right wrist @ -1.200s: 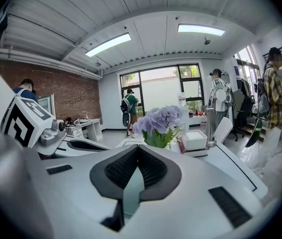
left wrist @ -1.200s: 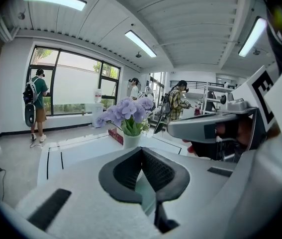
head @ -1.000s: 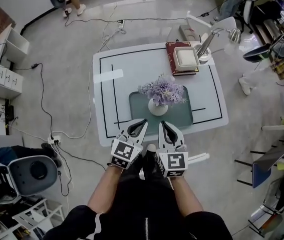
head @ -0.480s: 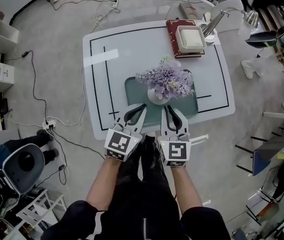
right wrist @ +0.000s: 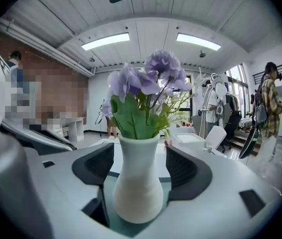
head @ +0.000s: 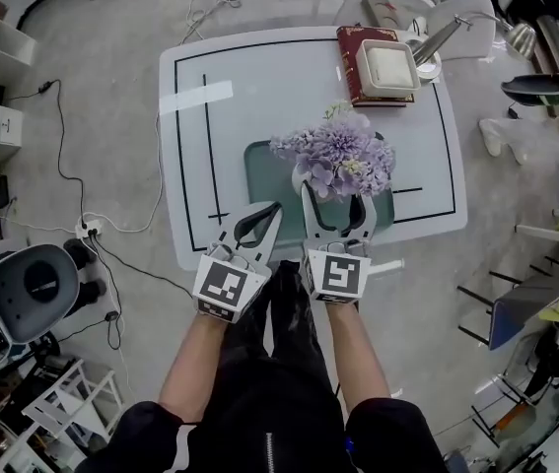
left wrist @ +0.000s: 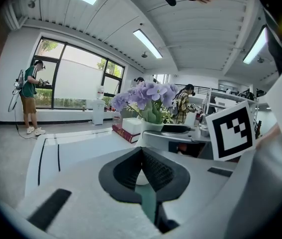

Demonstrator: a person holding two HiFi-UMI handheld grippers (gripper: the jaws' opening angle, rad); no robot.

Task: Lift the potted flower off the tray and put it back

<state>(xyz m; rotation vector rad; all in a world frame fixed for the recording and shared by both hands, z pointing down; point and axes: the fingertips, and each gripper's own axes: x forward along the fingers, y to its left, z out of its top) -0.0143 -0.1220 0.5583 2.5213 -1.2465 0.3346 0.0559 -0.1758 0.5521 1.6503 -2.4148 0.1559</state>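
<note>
Grey polished floor surrounds 1 white table [head: 259,87] marked with black lines. 1 pale green tray [head: 264,175] lies on it close to the near edge, about midway along that edge. 1 potted flower [head: 338,156] stands upright on the tray, towards the tray's near edge: a white vase [right wrist: 137,178] holding purple blooms and green leaves.

At the table's far right corner lies 1 red book [head: 350,62] with 1 white box [head: 387,67] resting on top of it. 1 desk lamp [head: 456,30] stands just beside them at the same corner.

2 grippers reach in over the near edge, side by side. The right gripper [head: 336,205] has its jaws opening, set wide with the vase between them; its own view shows a pad on each side of the vase's neck with a thin gap at each, so neither pad presses on it. The left gripper [head: 271,213] has its jaws together with nothing between them, and sits over the near edge beside the tray's near left corner, apart from the vase.

1 person [left wrist: 29,91] stands by the window in the left gripper view.
</note>
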